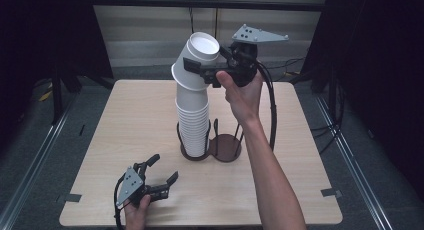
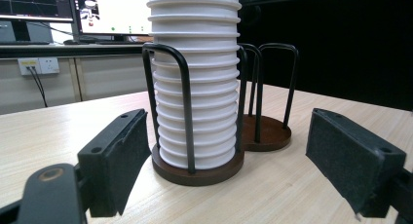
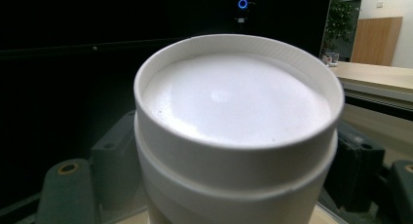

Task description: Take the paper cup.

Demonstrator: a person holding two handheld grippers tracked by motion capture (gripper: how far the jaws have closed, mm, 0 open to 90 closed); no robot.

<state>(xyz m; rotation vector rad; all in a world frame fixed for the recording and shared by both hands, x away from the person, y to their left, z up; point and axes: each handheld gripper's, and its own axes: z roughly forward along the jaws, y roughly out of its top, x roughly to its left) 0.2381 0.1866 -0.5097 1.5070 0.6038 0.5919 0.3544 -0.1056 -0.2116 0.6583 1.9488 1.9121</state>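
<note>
Right gripper (image 1: 207,70) clamps the tilted top cup (image 1: 196,62); yank sideways and the stack (image 1: 192,125) tips. Left gripper (image 1: 162,171) gapes wide near the tabletop's front edge.

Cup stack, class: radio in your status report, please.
Right gripper shut on top cup, tilting it off the stack. Left gripper open, low on table. Nothing in the way.

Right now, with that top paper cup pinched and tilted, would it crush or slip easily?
Probably light and thin-walled: the top cup tilts freely off the stack under the right gripper. A hard squeeze might dent it. Its smooth white wall looks slippery, though the jaws' padded faces should help hold it.
</note>
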